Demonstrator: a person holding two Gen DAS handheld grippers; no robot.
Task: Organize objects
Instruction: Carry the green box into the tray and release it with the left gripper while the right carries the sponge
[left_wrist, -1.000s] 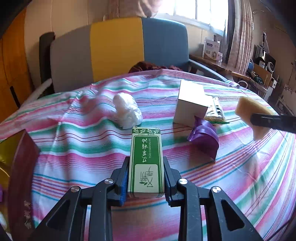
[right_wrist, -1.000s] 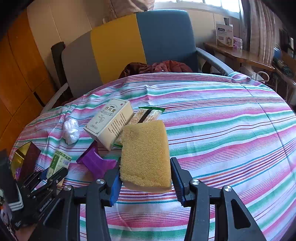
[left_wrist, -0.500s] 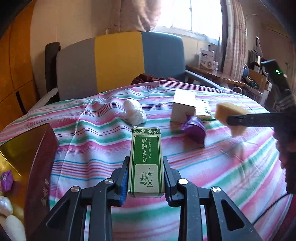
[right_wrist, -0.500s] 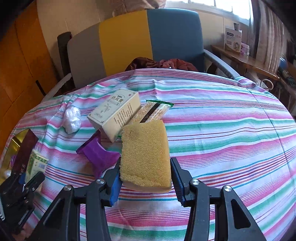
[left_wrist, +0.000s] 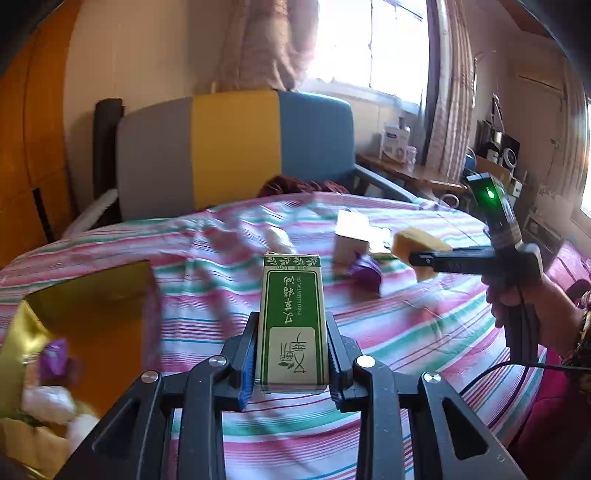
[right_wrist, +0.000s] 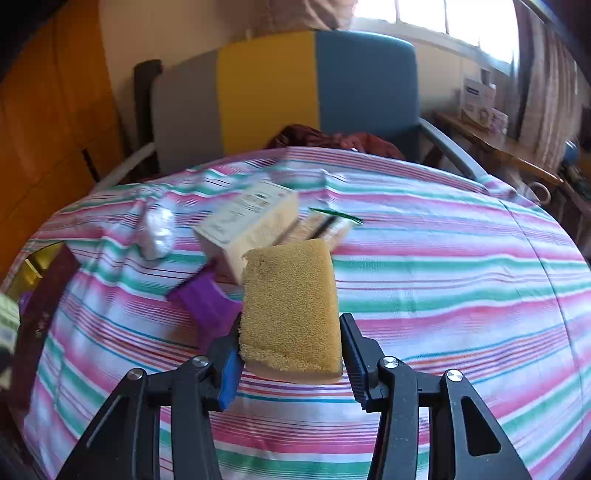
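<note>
The left gripper (left_wrist: 291, 354) clamps a green box (left_wrist: 291, 325), while the right gripper (right_wrist: 290, 354) at three o'clock clamps a yellow sponge (right_wrist: 291, 306).

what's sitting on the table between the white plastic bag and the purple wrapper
In the right wrist view, only bare striped cloth lies between the white bag and purple wrapper.

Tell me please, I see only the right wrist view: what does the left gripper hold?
Observer: The left gripper is shut on a green box printed "essential oil".
Operator: Is anything inside the gold-lined box?
Observer: Yes. The gold-lined box holds a purple item and white lumps, all blurred.
Operator: How does my sponge sit, seen from the side?
Observer: The sponge shows above and below the right gripper and reaches past its fingertip.
</note>
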